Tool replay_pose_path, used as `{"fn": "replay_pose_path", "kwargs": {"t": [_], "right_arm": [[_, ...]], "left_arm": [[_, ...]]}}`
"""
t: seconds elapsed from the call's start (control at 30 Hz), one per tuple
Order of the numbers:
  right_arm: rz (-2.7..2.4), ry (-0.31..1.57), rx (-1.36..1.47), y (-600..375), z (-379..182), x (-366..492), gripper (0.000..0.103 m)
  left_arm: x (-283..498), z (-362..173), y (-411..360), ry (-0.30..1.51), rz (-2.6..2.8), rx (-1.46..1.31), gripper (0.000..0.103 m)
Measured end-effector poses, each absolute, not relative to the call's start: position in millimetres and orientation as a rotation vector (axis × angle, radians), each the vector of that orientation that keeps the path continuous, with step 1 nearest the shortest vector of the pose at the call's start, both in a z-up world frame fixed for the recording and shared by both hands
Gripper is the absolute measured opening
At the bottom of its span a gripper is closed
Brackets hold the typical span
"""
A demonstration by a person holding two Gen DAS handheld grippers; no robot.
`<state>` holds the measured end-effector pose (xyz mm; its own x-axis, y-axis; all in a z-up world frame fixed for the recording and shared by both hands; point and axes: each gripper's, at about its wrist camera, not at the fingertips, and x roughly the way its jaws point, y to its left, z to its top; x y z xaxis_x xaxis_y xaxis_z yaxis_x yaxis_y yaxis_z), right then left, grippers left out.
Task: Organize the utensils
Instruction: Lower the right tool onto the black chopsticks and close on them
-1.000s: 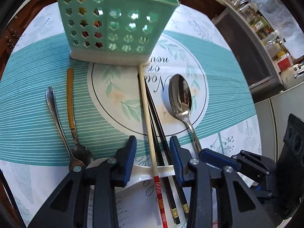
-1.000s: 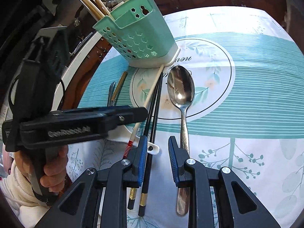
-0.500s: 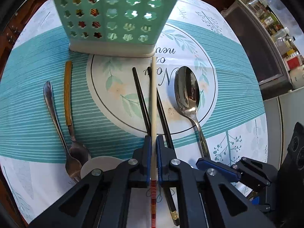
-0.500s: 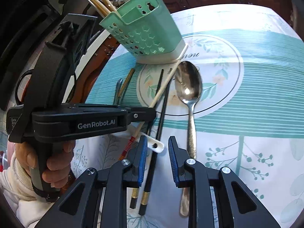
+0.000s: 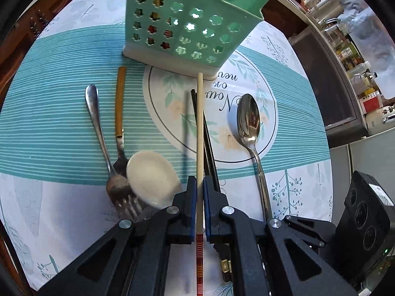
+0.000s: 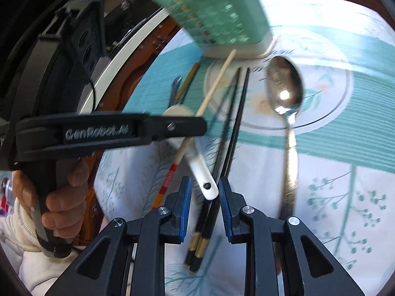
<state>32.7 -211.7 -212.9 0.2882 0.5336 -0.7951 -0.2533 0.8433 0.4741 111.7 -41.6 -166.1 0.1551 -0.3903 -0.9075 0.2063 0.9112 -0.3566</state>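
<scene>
My left gripper (image 5: pixel 200 185) is shut on a pale wooden chopstick (image 5: pixel 200 128) with a red-striped end, its tip close to the base of the green perforated caddy (image 5: pixel 192 17). In the right wrist view the left gripper (image 6: pixel 201 124) holds this chopstick (image 6: pixel 217 83) slanted above the cloth. A pair of black chopsticks (image 5: pixel 209 145) lies beneath. My right gripper (image 6: pixel 205 190) is open low over the black chopsticks (image 6: pixel 232 133), with the handle of a white ceramic spoon (image 6: pixel 197 167) between its fingers, untouched. A large metal spoon (image 5: pixel 248 118) lies to the right.
Left of the chopsticks lie a silver-handled fork (image 5: pixel 98 128) and an orange-handled utensil (image 5: pixel 120 98). The round table's wooden edge (image 5: pixel 14 49) is close on the left. A black device (image 5: pixel 365 222) stands at the right. A hand (image 6: pixel 61 197) grips the left tool.
My left gripper has shut on the pale chopstick and raised it off the black pair. The right gripper has shifted left, over the black chopsticks and the white spoon's handle.
</scene>
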Motion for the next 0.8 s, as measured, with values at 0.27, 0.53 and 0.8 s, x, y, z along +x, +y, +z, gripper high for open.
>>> {"fn": "replay_pose_path", "kwargs": {"t": [0.27,0.53,0.8], "right_arm": [[0.63,1.216,0.198,-183.3,-210.5,14.4,0.023],[0.618,1.191,0.146,-169.5,-200.3,5.0,0.023],[0.483,1.215,0.185,-190.4,-199.8,19.9,0.023]], "left_arm": [[102.5,-159.3,-23.0,1.32,-0.438,-0.208,0.003],[97.3,-159.2,-7.7,1.305,-0.445,-0.23,0.003],[93.0,-155.9,7.9,1.276,-0.47,-0.255,0.003]]}}
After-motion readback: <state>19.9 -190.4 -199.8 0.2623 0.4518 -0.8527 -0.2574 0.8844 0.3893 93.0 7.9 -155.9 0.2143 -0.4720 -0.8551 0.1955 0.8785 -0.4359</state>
